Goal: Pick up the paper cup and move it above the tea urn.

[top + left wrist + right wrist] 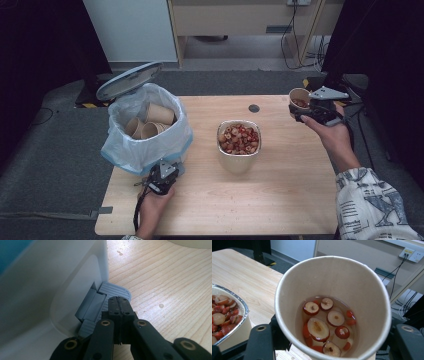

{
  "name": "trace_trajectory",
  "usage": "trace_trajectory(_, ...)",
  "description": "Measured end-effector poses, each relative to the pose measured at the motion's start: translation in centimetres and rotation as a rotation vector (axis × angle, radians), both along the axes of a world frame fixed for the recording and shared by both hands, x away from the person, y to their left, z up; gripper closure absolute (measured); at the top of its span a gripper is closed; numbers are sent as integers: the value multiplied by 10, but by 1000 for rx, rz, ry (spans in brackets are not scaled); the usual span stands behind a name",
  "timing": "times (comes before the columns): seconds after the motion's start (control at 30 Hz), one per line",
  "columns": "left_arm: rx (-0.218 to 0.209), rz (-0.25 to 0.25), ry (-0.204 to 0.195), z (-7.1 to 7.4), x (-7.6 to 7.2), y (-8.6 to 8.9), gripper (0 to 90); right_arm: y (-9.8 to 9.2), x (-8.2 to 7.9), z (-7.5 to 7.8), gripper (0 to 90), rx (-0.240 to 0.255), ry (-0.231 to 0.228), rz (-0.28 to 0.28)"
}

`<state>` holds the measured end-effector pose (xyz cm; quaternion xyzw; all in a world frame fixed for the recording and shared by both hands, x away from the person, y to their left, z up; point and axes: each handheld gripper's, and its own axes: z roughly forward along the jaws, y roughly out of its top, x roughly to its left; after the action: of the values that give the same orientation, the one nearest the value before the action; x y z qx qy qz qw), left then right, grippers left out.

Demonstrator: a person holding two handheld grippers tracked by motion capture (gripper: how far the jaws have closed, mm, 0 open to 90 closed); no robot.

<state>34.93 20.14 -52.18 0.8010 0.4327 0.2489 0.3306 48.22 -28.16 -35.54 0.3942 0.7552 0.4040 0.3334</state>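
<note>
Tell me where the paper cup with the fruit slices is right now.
The paper cup is held in the right gripper at the table's far right edge in the high view, right of the foil tray.

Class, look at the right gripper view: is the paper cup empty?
No: the paper cup holds sliced red fruit in liquid.

Three cameras around our wooden table (280, 175)

From above our near edge we look forward and down over the whole top. Our left gripper view sits low, close against the white bin's grey pedal (113, 291). Our right gripper view peers closely into a paper cup (372, 302), sharing the foil tray (243, 315) at its left edge with the high view's centre.
</note>
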Motion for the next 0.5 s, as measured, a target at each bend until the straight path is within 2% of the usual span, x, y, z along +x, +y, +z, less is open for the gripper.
trace_trajectory(0.43, -1, -1, 0, 0, 0, 0, 891, 13, 8, 18, 347, -48, -37, 29)
trace_trajectory(0.5, -1, -1, 0, 0, 0, 0, 891, 19, 9, 22, 347, -63, -42, 61)
